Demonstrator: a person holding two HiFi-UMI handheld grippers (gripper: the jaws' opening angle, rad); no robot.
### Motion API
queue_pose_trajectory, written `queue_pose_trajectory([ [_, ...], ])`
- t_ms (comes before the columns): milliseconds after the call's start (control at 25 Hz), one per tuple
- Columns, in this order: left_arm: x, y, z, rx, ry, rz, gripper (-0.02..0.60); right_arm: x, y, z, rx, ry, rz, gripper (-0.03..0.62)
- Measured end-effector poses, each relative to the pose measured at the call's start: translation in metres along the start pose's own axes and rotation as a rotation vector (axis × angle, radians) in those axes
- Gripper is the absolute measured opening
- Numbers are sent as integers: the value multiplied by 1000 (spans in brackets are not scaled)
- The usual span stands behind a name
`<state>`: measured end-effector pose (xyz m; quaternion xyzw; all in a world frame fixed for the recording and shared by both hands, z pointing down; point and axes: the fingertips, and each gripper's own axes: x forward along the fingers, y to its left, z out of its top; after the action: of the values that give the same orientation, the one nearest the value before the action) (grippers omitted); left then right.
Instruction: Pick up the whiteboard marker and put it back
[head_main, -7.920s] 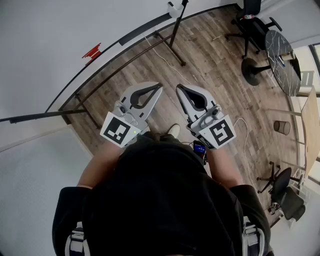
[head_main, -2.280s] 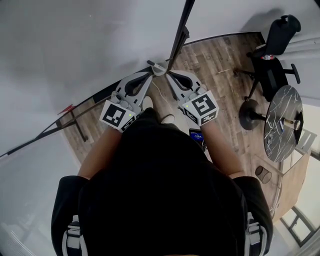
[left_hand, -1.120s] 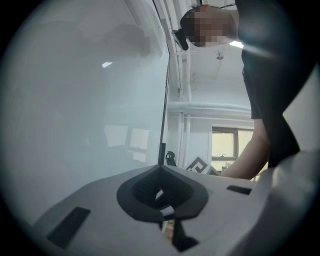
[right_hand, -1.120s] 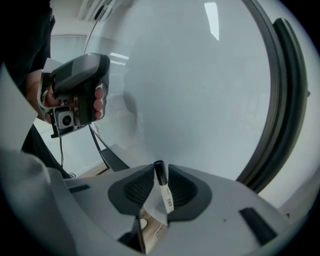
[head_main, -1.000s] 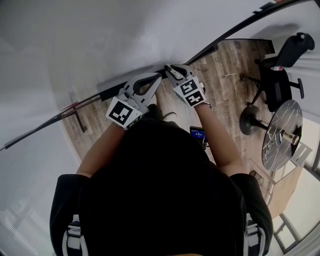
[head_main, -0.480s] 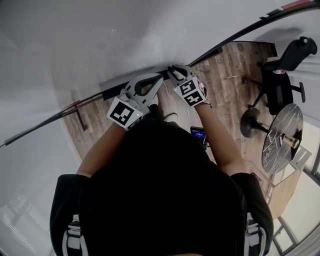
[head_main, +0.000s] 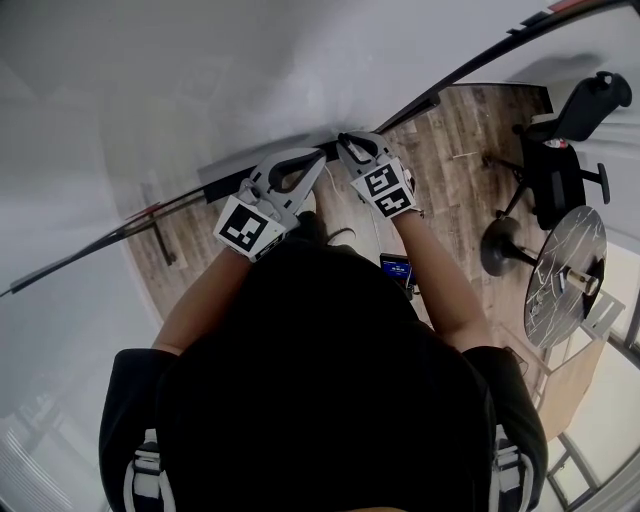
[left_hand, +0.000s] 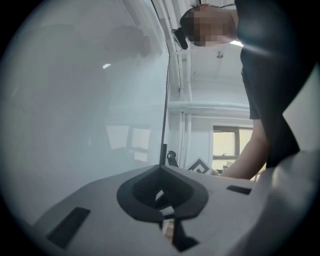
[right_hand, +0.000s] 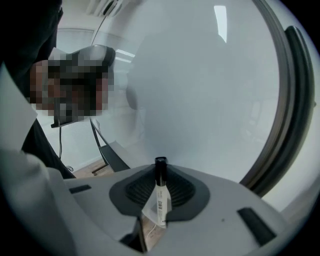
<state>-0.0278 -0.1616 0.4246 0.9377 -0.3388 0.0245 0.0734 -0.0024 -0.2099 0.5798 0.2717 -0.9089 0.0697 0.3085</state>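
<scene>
At the dark ledge (head_main: 215, 187) along the bottom of the whiteboard (head_main: 200, 90): closing the right gripper (head_main: 345, 140) round the whiteboard marker (right_hand: 160, 192). In right gripper view, jaws narrowing w/ marker upright between them, black cap toward the board, white barrel below. Touching one pad, sliver of light on the other side, so not clamped yet. Not findable in head view, hidden under the gripper tips. Left gripper (head_main: 320, 157) alongside, tips just beside the right one's at the same ledge. Jaws together in left gripper view, nothing between.

Vs. half a sec ago: barely any diff. Both grippers at same spot on ledge, tag cube of right gripper a touch lower-right in frame.
Vs. 1 s ago: same place too.
Vs. approx 2 s ago: then short of the board, tips over wood floor (head_main: 450, 140) by a dark stand pole. Now up against the board.
Vs. first frame: then well back from the wall, lots of floor ahead, both pairs of jaws together & empty. Now board filling most of upper-left view.

Office chair (head_main: 565, 150) & round table (head_main: 565, 280) off to the right, well apart from the grippers, lower in frame than at start.
</scene>
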Motion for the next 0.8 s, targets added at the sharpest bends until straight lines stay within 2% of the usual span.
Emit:
queue_pose_trajectory([
  [320, 0, -3, 4, 6, -6, -6, 3, -17, 0, 15, -10, -79, -20, 61],
  [560, 5, -10, 9, 22, -13, -22, 3, -36, -7, 25, 69, -140, -40, 63],
  [800, 4, -16, 13, 35, -19, -29, 3, -60, -8, 44, 71, -206, -62, 63],
])
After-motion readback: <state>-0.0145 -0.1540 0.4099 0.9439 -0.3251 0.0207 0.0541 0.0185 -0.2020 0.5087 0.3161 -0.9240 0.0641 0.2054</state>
